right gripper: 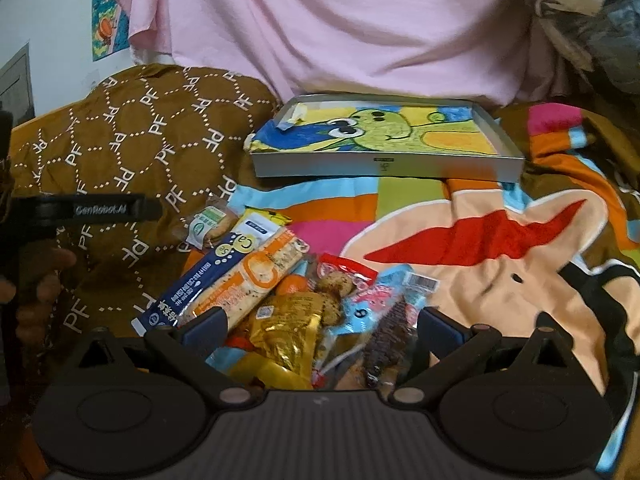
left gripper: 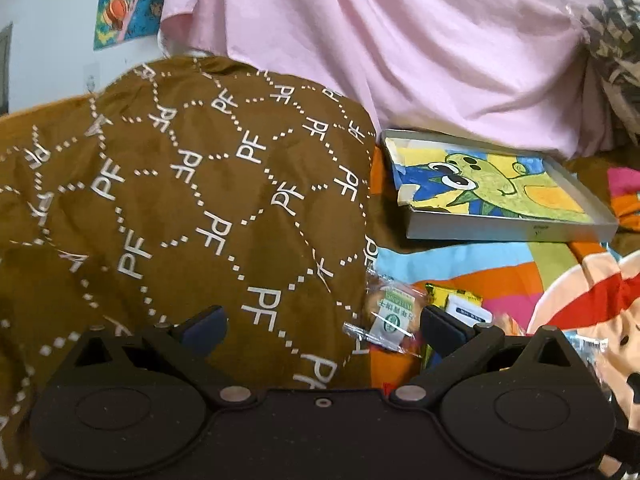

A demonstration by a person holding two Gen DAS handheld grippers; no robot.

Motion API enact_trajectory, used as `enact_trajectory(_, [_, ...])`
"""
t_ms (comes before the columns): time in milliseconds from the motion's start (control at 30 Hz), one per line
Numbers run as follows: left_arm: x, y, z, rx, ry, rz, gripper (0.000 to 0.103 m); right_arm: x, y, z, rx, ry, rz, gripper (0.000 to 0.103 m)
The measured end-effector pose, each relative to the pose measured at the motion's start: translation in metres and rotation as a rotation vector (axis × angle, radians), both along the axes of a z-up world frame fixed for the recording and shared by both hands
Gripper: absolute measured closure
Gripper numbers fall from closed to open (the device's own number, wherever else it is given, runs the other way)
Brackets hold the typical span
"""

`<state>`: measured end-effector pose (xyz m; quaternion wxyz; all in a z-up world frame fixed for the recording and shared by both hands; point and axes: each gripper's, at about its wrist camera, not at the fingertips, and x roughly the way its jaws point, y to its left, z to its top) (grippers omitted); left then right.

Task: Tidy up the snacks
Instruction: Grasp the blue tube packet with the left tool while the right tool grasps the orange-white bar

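Observation:
A pile of snack packets lies on a colourful cartoon blanket [right gripper: 480, 248]: a long blue-and-orange cracker pack [right gripper: 240, 276], a gold foil packet [right gripper: 288, 328], a light-blue packet with a dark bar [right gripper: 384, 320], a red-edged packet [right gripper: 344, 268] and a clear-wrapped round biscuit [right gripper: 210, 222]. My right gripper [right gripper: 320, 330] hovers open just over the pile, nothing between its fingers. My left gripper [left gripper: 324, 326] is open too, with the wrapped biscuit [left gripper: 390, 314] beside its right finger. A shallow grey box lid [right gripper: 384, 166] lined with a green cartoon drawing lies beyond the snacks.
A brown quilted cover printed "PF" [left gripper: 180, 200] bulges on the left. Pink cloth [right gripper: 340, 28] hangs behind the box. In the right wrist view, a person's hand [right gripper: 40, 284] holds the left gripper's black body [right gripper: 96, 210] at the left edge.

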<state>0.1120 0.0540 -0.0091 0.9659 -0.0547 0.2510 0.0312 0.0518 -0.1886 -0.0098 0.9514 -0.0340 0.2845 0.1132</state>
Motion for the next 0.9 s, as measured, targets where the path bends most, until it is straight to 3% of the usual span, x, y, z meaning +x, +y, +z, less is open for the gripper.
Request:
enact_trajectory(167, [0.011, 0.020, -0.006, -0.093, 0.055, -0.014, 0.001, 0.018, 0.013, -0.003, 0.017, 0.032, 0.060, 0.000])
enact_trajectory(433, [0.011, 0.029, -0.009, -0.106, 0.017, -0.096, 0.001, 0.050, 0.038, -0.014, 0.056, 0.108, 0.152, 0.001])
enact_trajectory(600, [0.012, 0.028, -0.011, -0.106, 0.007, -0.151, 0.001, 0.064, 0.050, -0.019, 0.059, 0.128, 0.209, 0.022])
enact_trajectory(900, [0.012, 0.023, -0.017, -0.138, 0.006, -0.259, 0.001, 0.088, 0.049, -0.028, 0.097, 0.205, 0.182, 0.030])
